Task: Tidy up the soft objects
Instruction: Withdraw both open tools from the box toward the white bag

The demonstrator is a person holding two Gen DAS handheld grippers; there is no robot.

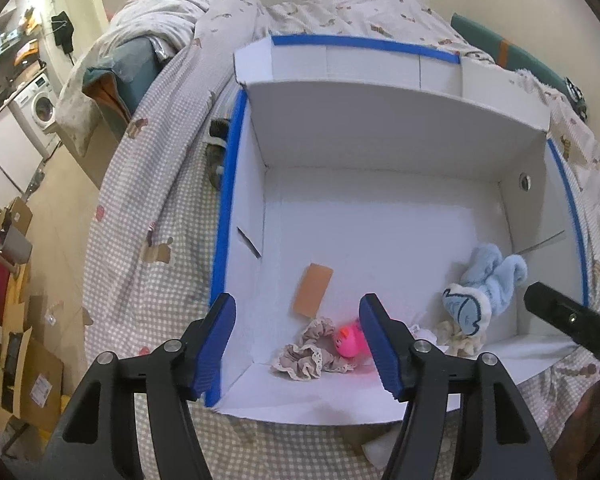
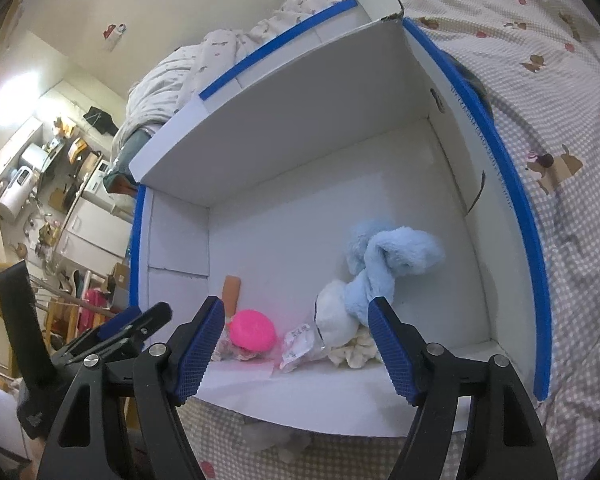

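Left wrist view: the light blue plush toy (image 1: pixel 490 284) lies at the near right of the white box (image 1: pixel 380 128), with a cream scrunchie (image 1: pixel 462 338) touching it in front. A pink toy (image 1: pixel 350 340) and a beige scrunchie (image 1: pixel 310 354) lie together toward the near left, just before a tan patch (image 1: pixel 313 289) on the box floor. Both the left gripper (image 1: pixel 298 346) and the right gripper (image 2: pixel 296 346) hover over the near edge, fingers spread and holding nothing. The box sits on a bed (image 1: pixel 148 208) with a checked cover.
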